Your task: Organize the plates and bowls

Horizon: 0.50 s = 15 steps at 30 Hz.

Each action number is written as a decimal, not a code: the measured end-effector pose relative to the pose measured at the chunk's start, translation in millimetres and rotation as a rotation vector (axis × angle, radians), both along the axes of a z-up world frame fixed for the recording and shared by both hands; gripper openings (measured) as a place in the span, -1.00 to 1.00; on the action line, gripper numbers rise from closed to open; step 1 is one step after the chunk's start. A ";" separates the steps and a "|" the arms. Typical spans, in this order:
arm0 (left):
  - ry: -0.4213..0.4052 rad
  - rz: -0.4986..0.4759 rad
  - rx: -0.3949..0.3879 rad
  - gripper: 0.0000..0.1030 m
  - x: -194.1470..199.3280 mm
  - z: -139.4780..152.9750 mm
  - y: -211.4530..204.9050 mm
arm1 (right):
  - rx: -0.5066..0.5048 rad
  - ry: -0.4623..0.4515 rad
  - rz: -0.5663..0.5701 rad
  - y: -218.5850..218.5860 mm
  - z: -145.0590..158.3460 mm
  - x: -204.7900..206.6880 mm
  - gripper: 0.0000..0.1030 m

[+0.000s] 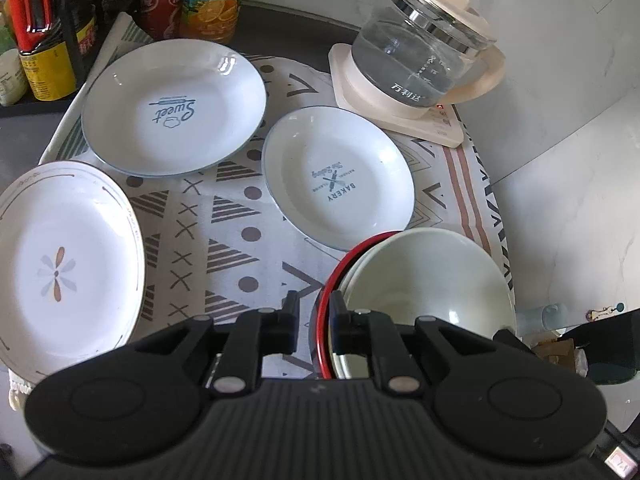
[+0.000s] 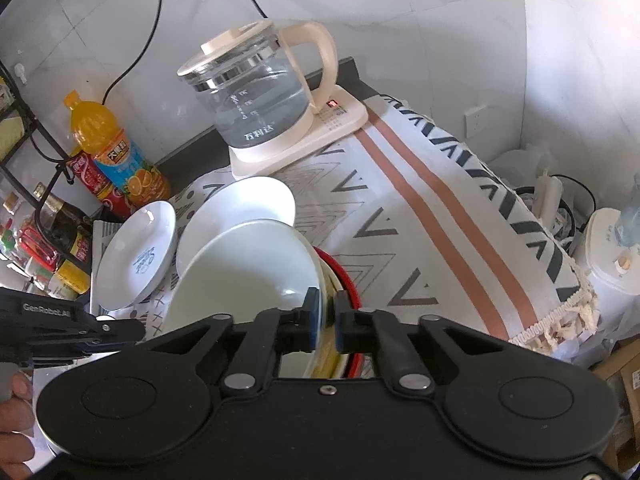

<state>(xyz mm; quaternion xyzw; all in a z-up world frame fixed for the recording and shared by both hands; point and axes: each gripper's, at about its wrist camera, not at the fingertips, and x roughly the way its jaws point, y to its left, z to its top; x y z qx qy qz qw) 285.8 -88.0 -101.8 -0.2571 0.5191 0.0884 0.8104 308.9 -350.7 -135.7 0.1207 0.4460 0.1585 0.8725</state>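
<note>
A stack of bowls stands at the near right of the patterned cloth: a white bowl [image 1: 424, 276] nested in a red-rimmed bowl [image 1: 340, 276]. My left gripper [image 1: 314, 312] is shut on the stack's left rim. My right gripper [image 2: 327, 312] is shut on the white bowl's [image 2: 244, 276] right rim; the red rim [image 2: 344, 276] shows beside it. Three plates lie flat: a "Sweet" plate [image 1: 174, 106], a "Bakery" plate [image 1: 340, 178] and a flower plate [image 1: 64, 268]. The right wrist view shows the Sweet plate [image 2: 136, 256] and the Bakery plate [image 2: 240, 204].
A glass kettle [image 1: 424, 48] on its cream base stands at the back right, also in the right wrist view [image 2: 260, 100]. Bottles, an orange juice bottle [image 1: 212, 0] and a black rack [image 2: 36, 136] line the back left. The cloth's fringed edge [image 2: 560, 316] drops off at right.
</note>
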 end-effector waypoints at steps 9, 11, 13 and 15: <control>-0.019 0.016 0.033 -0.77 -10.7 9.8 0.2 | -0.002 -0.007 0.018 -4.1 7.9 -3.5 -0.80; -0.018 0.030 0.038 -0.77 -15.1 11.6 1.6 | -0.002 -0.042 0.042 -4.1 15.3 -5.5 -0.81; -0.019 0.044 0.041 -0.77 -19.6 13.6 3.3 | -0.001 -0.055 0.061 -3.3 18.8 -6.3 -0.85; -0.023 0.057 0.050 -0.77 -25.9 16.9 4.7 | 0.001 -0.062 0.077 -1.9 20.5 -7.8 -0.86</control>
